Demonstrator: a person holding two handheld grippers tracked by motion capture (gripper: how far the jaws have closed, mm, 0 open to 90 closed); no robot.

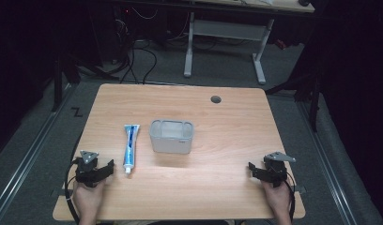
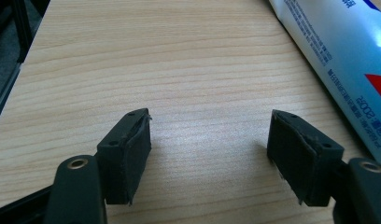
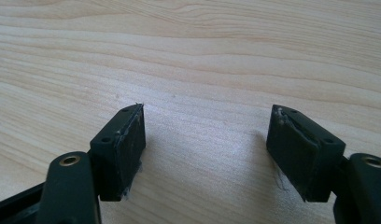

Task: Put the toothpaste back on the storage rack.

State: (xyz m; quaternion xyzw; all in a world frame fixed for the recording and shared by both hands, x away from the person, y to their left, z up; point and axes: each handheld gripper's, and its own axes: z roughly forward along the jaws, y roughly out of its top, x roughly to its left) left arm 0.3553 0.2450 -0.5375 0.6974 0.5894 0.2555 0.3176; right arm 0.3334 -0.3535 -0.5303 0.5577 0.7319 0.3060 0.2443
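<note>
Both grippers rest at the surface's (image 1: 227, 140) near edge, jaws wide and empty. Toothpaste tube (image 1: 130, 146) lies left of centre, beside the left gripper (image 1: 106, 168); right gripper (image 1: 251, 168) well apart. Advise gripping across mid-body, squarely.

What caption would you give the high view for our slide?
Two open grippers, left gripper and right gripper, rest on a wooden table near a toothpaste tube and clear container.

The left claw (image 2: 209, 135) gapes wide over bare table (image 2: 132, 56), toothpaste tube (image 2: 338, 51) just beside it.
</note>
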